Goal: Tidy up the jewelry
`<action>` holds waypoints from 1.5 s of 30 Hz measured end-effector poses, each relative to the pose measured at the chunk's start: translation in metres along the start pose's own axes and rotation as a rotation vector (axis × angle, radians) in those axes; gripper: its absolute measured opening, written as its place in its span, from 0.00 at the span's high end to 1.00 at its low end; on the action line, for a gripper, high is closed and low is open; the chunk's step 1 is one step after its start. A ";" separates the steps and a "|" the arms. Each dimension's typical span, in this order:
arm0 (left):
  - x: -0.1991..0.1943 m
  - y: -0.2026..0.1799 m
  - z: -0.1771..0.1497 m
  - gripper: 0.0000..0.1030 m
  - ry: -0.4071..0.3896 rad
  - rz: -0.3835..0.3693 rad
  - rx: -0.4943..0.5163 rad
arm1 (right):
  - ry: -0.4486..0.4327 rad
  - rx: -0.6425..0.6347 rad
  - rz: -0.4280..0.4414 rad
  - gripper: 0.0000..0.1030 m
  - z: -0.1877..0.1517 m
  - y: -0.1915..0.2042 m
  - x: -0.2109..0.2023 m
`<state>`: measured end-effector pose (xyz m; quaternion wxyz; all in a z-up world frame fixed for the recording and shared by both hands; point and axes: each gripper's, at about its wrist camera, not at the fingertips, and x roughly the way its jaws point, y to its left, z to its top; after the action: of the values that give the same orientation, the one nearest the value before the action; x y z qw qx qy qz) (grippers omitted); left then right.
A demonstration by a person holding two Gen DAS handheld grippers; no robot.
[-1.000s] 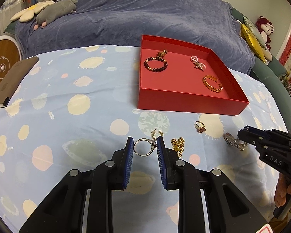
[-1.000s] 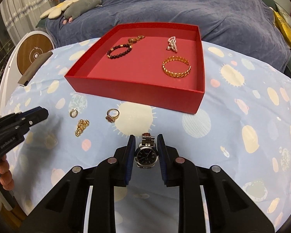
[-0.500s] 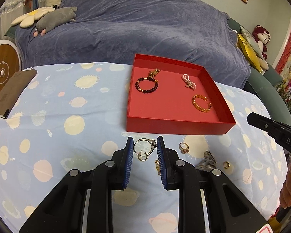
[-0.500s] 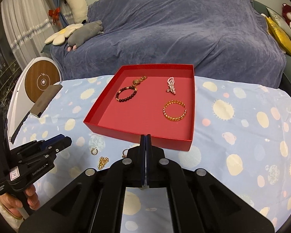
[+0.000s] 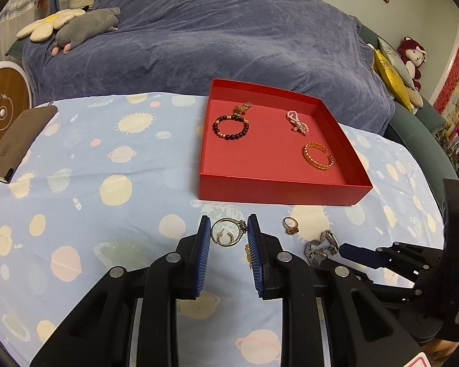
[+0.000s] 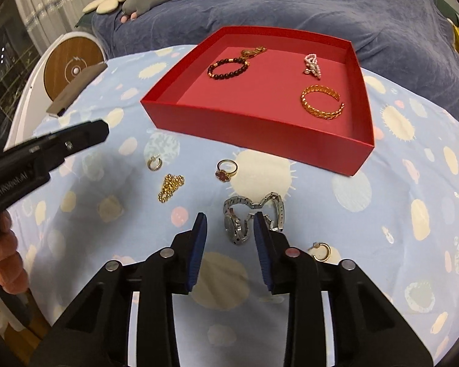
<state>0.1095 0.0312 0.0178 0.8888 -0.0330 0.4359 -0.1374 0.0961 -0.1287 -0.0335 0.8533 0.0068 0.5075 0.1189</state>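
Hovering low over the pale blue planet-print tablecloth (image 6: 413,183), both tools sit short of the shallow red cardboard tray (image 5: 278,191).

Left gripper (image 5: 228,238): jaws part-open, a thin gold ring with a small stone setting (image 5: 228,235) spanning the gap between the blue pads. Ring looks pinched edge to edge, though contact on the left pad is hard to confirm. Small gold hoop earring (image 5: 225,238) shows through the ring, lying on the cloth below.

Right gripper (image 6: 229,229): jaws wide, empty. Silver metal-link wristwatch (image 6: 254,217) lies on its side on the cloth, case between the pads, band looping off to the right past the right pad.

Key relation: tray lies straight ahead and slightly right of the left gripper, near wall facing it. Ring must likely clear that wall before release.

Loose on the cloth:
- gold ring with red stone (image 6: 226,171)
- gold bead chain (image 6: 170,187)
- second gold hoop (image 6: 321,251)

Tray already holds:
- dark beaded bracelet (image 5: 230,127)
- pink pearl piece (image 5: 297,122)
- open gold cuff bangle (image 5: 318,156)
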 end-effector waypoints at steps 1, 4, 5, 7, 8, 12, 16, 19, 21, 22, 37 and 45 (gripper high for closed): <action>0.001 0.002 -0.001 0.79 0.006 0.000 -0.003 | 0.010 -0.004 -0.003 0.72 -0.001 0.000 0.006; 0.005 0.006 -0.004 0.79 0.019 0.005 -0.011 | 0.021 -0.015 -0.014 0.82 -0.001 -0.001 0.018; 0.005 0.007 -0.004 0.79 0.021 0.005 -0.012 | 0.020 -0.012 -0.009 0.86 -0.001 -0.002 0.020; 0.005 0.007 -0.004 0.79 0.022 0.002 -0.012 | 0.023 -0.006 0.006 0.91 0.000 -0.003 0.021; 0.005 0.007 -0.004 0.79 0.021 0.003 -0.011 | 0.019 -0.011 0.000 0.92 0.000 -0.001 0.021; 0.005 0.007 -0.005 0.79 0.022 -0.003 -0.013 | -0.009 -0.005 0.018 0.92 0.002 -0.001 0.011; 0.003 0.005 -0.001 0.79 0.019 -0.013 -0.017 | -0.071 0.041 0.050 0.92 0.014 -0.008 -0.015; 0.001 0.001 0.006 0.79 0.018 -0.024 -0.022 | -0.135 0.087 0.071 0.92 0.032 -0.017 -0.042; 0.000 -0.005 0.018 0.79 0.020 -0.033 -0.024 | -0.169 0.110 0.098 0.92 0.047 -0.023 -0.060; 0.000 -0.008 0.026 0.79 0.021 -0.042 -0.025 | -0.191 0.108 0.104 0.92 0.057 -0.024 -0.069; 0.093 -0.031 0.110 0.79 0.047 0.001 0.100 | -0.210 0.201 0.118 0.92 0.150 -0.064 -0.016; 0.134 -0.029 0.107 0.61 0.101 0.020 0.126 | -0.146 0.193 0.078 0.90 0.148 -0.070 0.040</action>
<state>0.2654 -0.0399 -0.0132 0.8673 0.0341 0.4711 -0.1572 0.2563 -0.1724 -0.0054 0.8782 0.1172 0.4524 0.1020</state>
